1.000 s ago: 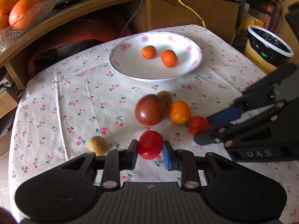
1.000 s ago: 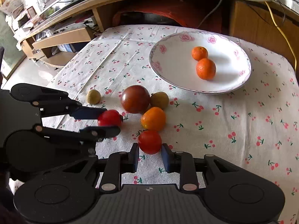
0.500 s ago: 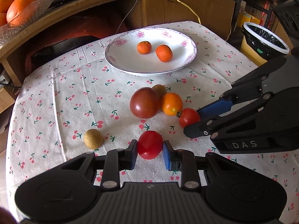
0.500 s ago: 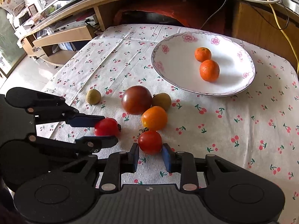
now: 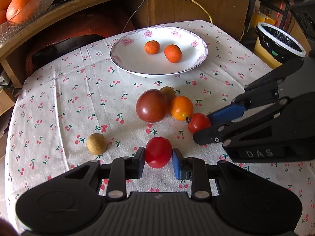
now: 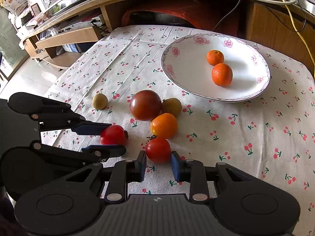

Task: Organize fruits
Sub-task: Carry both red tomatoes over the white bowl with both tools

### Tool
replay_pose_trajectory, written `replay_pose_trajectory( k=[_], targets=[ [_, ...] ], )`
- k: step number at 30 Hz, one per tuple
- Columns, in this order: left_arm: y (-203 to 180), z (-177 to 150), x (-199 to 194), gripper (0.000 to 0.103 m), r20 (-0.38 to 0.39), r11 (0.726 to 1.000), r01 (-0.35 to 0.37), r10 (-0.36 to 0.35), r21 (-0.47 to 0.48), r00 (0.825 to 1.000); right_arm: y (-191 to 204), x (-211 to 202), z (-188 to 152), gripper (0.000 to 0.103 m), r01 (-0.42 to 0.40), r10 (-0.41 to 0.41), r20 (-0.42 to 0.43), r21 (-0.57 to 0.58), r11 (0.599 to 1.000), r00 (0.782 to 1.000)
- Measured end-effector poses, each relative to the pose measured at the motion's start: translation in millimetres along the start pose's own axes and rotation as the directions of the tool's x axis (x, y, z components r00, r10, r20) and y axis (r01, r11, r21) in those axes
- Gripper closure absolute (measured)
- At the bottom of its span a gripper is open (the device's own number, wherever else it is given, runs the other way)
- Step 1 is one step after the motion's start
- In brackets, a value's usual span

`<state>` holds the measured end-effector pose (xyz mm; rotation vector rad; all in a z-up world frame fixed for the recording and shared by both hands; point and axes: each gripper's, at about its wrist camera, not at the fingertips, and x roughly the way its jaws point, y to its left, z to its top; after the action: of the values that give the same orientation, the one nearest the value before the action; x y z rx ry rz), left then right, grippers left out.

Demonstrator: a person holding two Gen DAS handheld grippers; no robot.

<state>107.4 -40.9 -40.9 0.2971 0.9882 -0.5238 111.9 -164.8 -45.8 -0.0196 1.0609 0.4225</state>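
My left gripper (image 5: 158, 157) is shut on a red tomato (image 5: 158, 152) just above the cherry-print cloth. My right gripper (image 6: 158, 158) is shut on a second red tomato (image 6: 158, 150) with a dry stem. Each gripper also shows from the side in the other view: the right gripper (image 5: 200, 126) and the left gripper (image 6: 116, 137). Beyond them lie a dark red tomato (image 5: 151, 105), an orange tomato (image 5: 181, 107) and a brownish fruit (image 5: 168, 92). A small tan fruit (image 5: 96, 144) sits apart on the left. The white flowered plate (image 5: 137, 63) at the back holds two mandarins (image 5: 151, 47).
A bin lined with a black bag (image 5: 279, 39) stands off the table's far right corner. A glass bowl of oranges (image 5: 17, 5) sits on the wooden shelf behind, with cables (image 5: 137, 9) hanging over it. Low shelves (image 6: 69, 37) stand left of the table.
The left gripper has drawn back and up a little with its tomato, so the plate and loose fruit look farther away. The right gripper has hardly moved.
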Motion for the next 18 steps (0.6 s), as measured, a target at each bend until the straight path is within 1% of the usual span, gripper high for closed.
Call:
replay_pose_trajectory(
  k=[4, 18],
  targets=[
    [0, 0, -2, 0.066, 0.004, 1.000, -0.008, 0.008, -0.002, 1.000, 3, -4, -1, 0.080, -0.007, 0.007, 0.003, -0.013, 1.000, 1.000],
    [-4, 6, -11, 0.066, 0.033, 1.000, -0.003, 0.003, -0.008, 0.999, -1, -16, 1, 0.080, -0.013, 0.012, 0.025, 0.020, 1.000, 1.000]
  ],
)
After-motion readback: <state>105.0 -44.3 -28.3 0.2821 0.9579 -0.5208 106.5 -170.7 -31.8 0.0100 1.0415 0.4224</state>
